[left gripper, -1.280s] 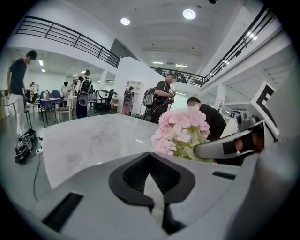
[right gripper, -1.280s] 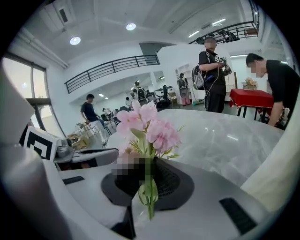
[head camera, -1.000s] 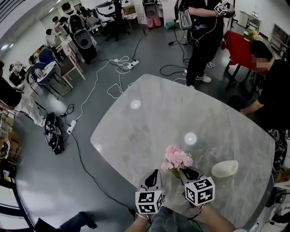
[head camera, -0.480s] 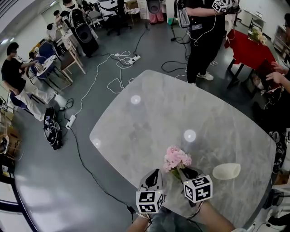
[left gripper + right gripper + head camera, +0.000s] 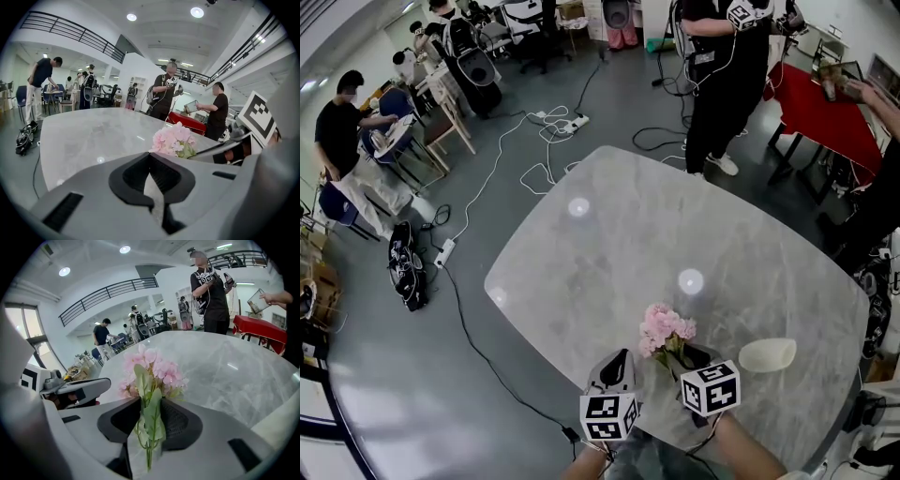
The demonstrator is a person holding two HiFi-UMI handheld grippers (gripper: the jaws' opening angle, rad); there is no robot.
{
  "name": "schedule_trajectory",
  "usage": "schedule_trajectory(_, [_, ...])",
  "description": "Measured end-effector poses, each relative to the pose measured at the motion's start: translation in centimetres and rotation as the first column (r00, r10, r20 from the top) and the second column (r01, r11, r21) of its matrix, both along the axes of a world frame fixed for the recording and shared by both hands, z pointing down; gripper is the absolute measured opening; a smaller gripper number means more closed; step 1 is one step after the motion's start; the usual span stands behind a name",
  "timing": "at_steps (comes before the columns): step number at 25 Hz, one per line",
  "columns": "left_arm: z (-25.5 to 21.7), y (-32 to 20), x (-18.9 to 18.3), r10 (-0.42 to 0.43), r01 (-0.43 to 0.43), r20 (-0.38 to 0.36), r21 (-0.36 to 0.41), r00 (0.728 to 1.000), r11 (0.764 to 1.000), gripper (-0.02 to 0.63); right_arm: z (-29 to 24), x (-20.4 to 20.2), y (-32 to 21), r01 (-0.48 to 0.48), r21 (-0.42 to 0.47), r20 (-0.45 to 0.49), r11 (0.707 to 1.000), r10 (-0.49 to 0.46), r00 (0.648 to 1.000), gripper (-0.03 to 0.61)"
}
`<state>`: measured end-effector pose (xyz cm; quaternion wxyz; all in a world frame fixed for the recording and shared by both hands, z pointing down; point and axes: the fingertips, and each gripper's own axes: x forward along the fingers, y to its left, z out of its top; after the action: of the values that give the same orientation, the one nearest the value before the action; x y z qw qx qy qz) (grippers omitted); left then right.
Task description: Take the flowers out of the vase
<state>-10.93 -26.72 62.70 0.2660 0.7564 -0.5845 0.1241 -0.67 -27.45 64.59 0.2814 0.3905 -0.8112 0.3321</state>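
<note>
The bunch of pink artificial flowers on green leafy stems [image 5: 666, 326] is already out of the vase and sits low over the table's near edge, straight ahead of my right gripper [image 5: 692, 359]. Its long axis runs away from me: blooms at 11 o'clock from the jaws, stems trailing back to 5 o'clock into the gap. In the right gripper view the stems and leaves [image 5: 150, 427] stand between the dark pads. My right jaws have just been opening, and they are now apart, so the pads don't look to be pinching.

My left gripper [image 5: 617, 367] waits at 9 o'clock of the right one, jaws together on nothing, with the blooms [image 5: 173, 140] just ahead at its 1 o'clock. The right is plainly the nearer.

The cream ceramic vase [image 5: 766, 353] lies on its side at 3 o'clock of the flowers, apart from them. The grey marble table [image 5: 609, 244] beyond is bare. Past its far edge at 12 o'clock a person in black [image 5: 722, 84] stands, well clear.
</note>
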Motion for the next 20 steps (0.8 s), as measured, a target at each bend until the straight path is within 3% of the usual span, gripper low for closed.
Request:
schedule_trajectory(11, [-1.3, -0.1, -0.6, 0.003, -0.003, -0.007, 0.019, 1.000, 1.000, 0.005, -2.0, 0.6, 0.3, -0.030, 0.028, 0.008, 0.999, 0.030, 1.000, 0.178])
schedule_trajectory(17, [-3.0, 0.1, -1.3, -0.031, 0.031, -0.008, -0.006, 0.999, 0.999, 0.005, -5.1, 2.1, 0.1, -0.116, 0.114, 0.000, 0.987, 0.117, 0.993, 0.175])
schedule_trajectory(20, [-4.7, 0.6, -1.0, -0.027, 0.027, -0.010, 0.009, 1.000, 1.000, 0.005, -7.0, 3.5, 0.5, -0.171, 0.167, 0.005, 0.971, 0.173, 0.985, 0.079])
